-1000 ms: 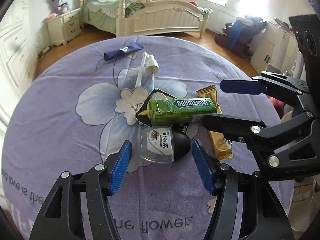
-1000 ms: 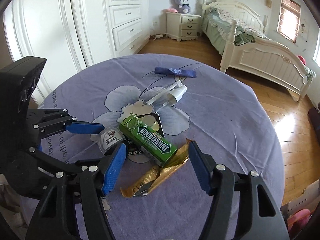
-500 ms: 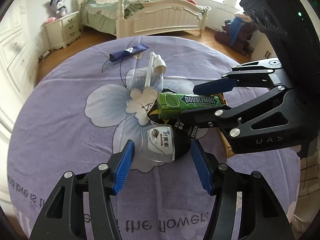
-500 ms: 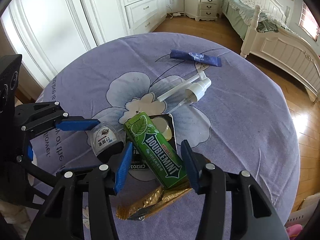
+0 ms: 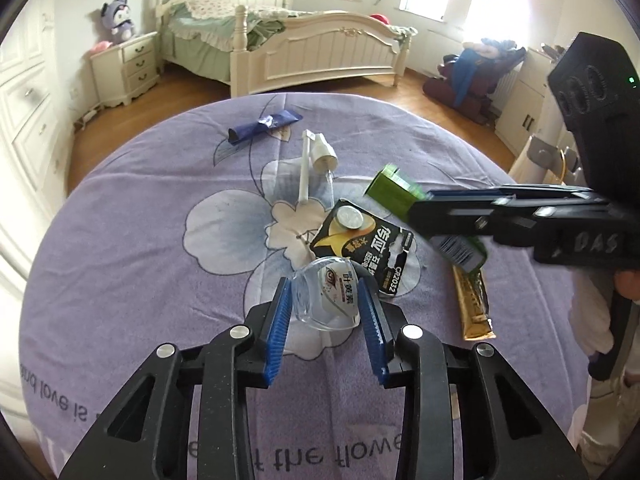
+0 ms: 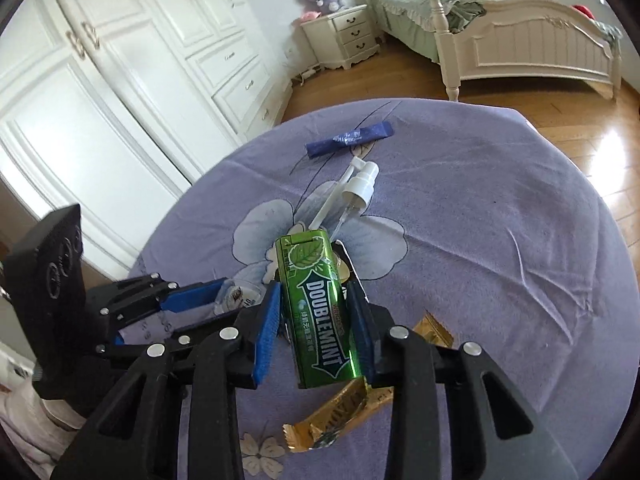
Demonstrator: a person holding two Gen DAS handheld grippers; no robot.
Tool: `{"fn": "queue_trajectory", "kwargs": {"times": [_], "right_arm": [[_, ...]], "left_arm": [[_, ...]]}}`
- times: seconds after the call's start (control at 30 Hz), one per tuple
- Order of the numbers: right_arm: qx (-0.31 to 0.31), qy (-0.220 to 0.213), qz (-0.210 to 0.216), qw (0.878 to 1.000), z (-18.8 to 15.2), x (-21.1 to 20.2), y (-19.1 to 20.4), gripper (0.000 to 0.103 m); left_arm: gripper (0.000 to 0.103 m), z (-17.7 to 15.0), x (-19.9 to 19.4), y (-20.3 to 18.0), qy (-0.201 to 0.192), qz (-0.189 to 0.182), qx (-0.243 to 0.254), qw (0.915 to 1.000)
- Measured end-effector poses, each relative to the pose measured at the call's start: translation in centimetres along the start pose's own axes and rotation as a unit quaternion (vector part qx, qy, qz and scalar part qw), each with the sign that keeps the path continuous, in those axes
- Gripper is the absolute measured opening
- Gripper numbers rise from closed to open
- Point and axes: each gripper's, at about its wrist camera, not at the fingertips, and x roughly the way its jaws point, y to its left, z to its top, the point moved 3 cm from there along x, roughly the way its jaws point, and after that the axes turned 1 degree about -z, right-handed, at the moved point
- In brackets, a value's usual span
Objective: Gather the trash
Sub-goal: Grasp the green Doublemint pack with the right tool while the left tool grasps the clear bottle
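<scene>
A: Left first. What's the left gripper (image 5: 324, 304) got?
B: Clear plastic bottle (image 5: 326, 300) with a printed label, sitting between the blue pads. Jaws closing in, both pads look right against its sides. It sits near the middle of the table (image 5: 120, 240), toward the near edge.

A: Just behind it?
B: Black and yellow battery card (image 5: 362, 240), coin cell showing, lying flat on the purple cloth. It touches or overlaps the bottle at the far side, can't tell which.

A: Farther back?
B: White spray pump (image 5: 316, 160) with its long tube, around the centre. Blue sachet (image 5: 264, 126) beyond it, near the far edge.

A: Right side now.
B: Right gripper (image 6: 316, 316) has the green Doublemint gum pack (image 6: 320, 308) between its pads, jaws closing, pads against the long sides. In the left wrist view the pack looks off the cloth, tilted, far end higher, blurred.

A: Anything under it?
B: Gold wrapper (image 6: 332, 416) flat on the cloth below the pack, toward the right edge of the table.

A: Person?
B: Only a bit of a hand (image 5: 628, 286) at the right gripper's handle.
</scene>
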Motion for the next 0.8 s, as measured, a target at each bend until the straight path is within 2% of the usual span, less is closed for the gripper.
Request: {"fn": "queue_trajectory", "kwargs": {"times": [0.17, 0.27, 0.37, 0.47, 0.53, 0.6, 0.8], "right_arm": [[0.038, -0.052, -0.025, 0.998, -0.6, -3.0, -0.8, 0.034], [0.053, -0.074, -0.036, 0.995, -1.4, -4.7, -1.2, 0.034], [0.061, -0.085, -0.048, 0.993, -2.3, -5.8, -1.3, 0.034], [0.073, -0.091, -0.048, 0.992, -3.0, -6.6, -1.8, 0.034], [0.076, -0.095, -0.053, 0.991, -3.4, -6.9, -1.8, 0.034], [0.083, -0.102, -0.057, 0.99, -3.8, -7.3, -2.1, 0.034], [0.098, -0.117, -0.064, 0.986, -4.6, -7.9, -2.8, 0.034]], "left_arm": [[0.036, 0.1, 0.1, 0.0, 0.003, 0.005, 0.006, 1.0], [0.047, 0.0, 0.9, -0.3, 0.02, 0.009, 0.019, 0.9996], [0.048, 0.0, 1.3, -0.1, 0.02, 0.002, 0.009, 0.9998], [0.043, 0.2, 1.5, 0.2, 0.012, -0.01, -0.002, 0.9999], [0.031, 0.4, 1.1, 0.1, 0.004, -0.013, 0.002, 0.9999], [0.024, 0.6, 0.8, 0.0, 0.001, -0.017, 0.002, 0.9999], [0.018, 0.5, -0.1, -1.1, -0.008, -0.034, 0.008, 0.9993]]}}
